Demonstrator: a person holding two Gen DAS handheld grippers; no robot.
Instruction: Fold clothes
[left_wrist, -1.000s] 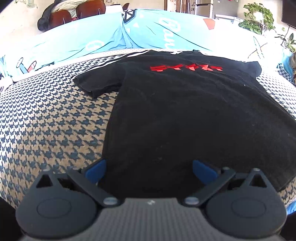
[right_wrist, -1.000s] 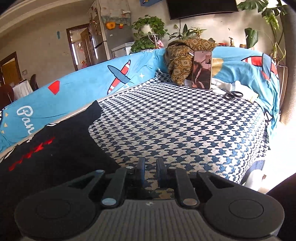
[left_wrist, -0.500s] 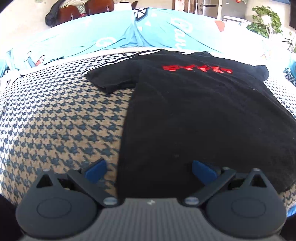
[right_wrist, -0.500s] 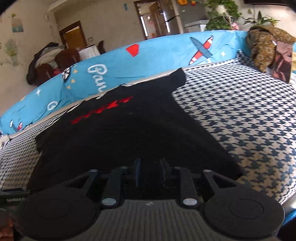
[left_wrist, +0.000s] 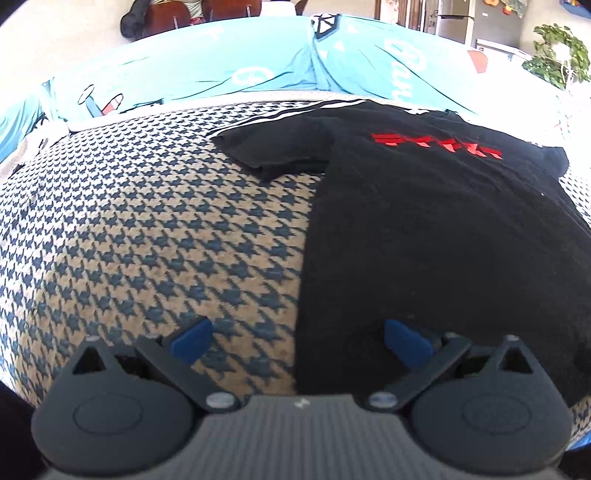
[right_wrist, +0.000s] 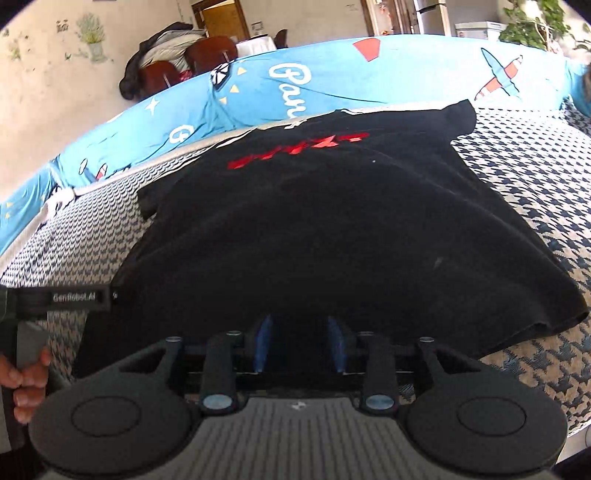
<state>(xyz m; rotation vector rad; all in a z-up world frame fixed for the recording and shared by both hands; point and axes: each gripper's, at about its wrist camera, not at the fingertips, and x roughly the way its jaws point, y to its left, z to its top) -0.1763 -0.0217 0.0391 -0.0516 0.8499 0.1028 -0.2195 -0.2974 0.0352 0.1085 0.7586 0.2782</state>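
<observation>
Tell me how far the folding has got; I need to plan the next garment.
Done: the black T-shirt lies spread flat on the houndstooth cover, red print up. In hand: nothing gripped; the left gripper hangs open at the shirt's near left edge, the right gripper is opening over the hem. Left: every fold; both sleeves lie out.

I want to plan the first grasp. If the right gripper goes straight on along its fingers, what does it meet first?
Probably the black T-shirt, close to its near hem. The right gripper is opening with nothing between its jaws; depth is unclear.
</observation>
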